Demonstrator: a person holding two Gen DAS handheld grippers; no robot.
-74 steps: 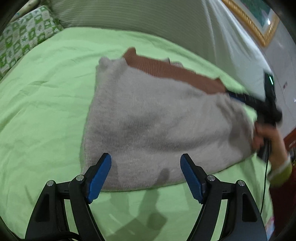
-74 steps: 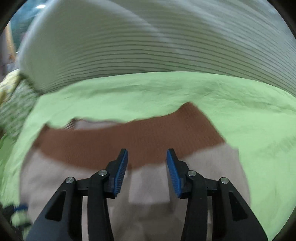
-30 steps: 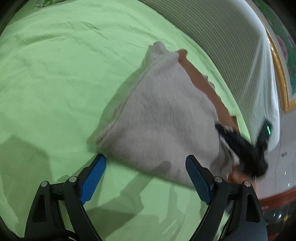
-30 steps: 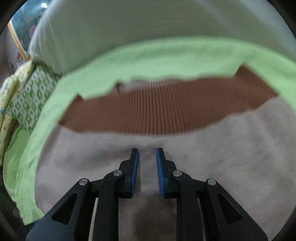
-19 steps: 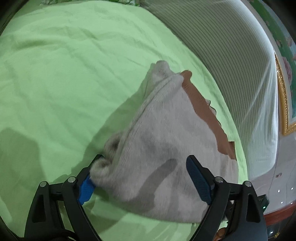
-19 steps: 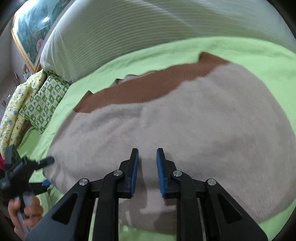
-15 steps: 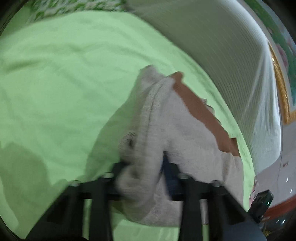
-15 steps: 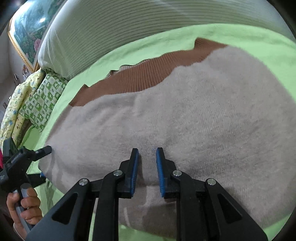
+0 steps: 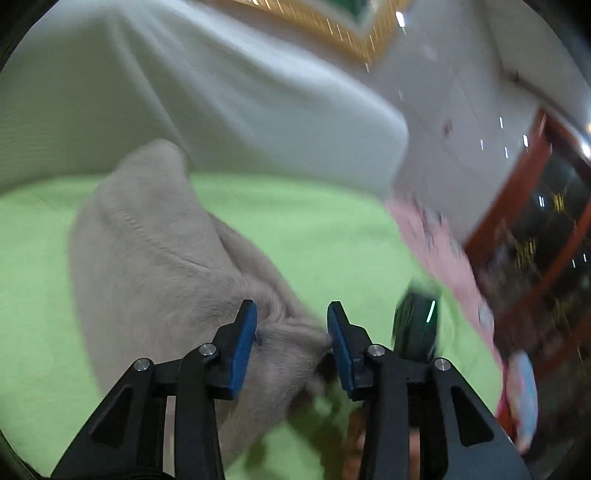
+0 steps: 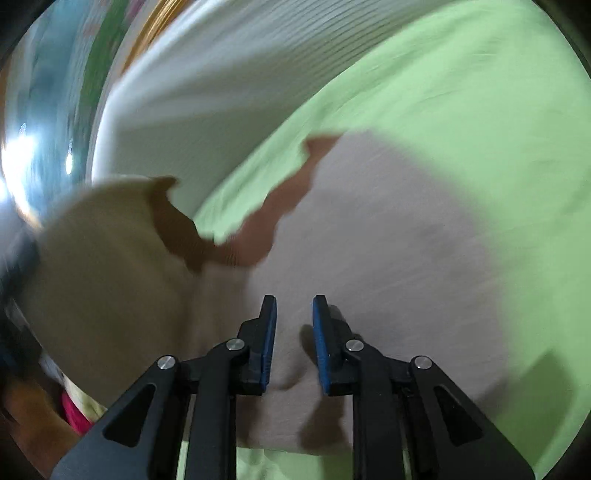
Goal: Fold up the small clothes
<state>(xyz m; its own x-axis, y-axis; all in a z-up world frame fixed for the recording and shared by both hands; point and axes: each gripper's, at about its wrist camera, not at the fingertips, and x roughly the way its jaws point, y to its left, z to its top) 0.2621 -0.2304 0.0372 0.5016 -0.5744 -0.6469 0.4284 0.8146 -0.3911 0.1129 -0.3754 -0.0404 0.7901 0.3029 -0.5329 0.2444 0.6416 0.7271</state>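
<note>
We see motion blur smearing the framed picture (image 9: 354,33) and the pink cloth (image 9: 443,251) at the bed's edge. The left tool (image 9: 291,332) hides the sweater (image 9: 155,258) fold it carries; whether its opening pads press, we cannot tell.

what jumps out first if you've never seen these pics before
The beige sweater fills the middle of the right wrist view, spread on the green sheet, one side lifted and folding over at the left. In the left wrist view a bunch of it sits between the left gripper as its jaws open. The right gripper hovers, nearly shut, over the flat part.
</note>
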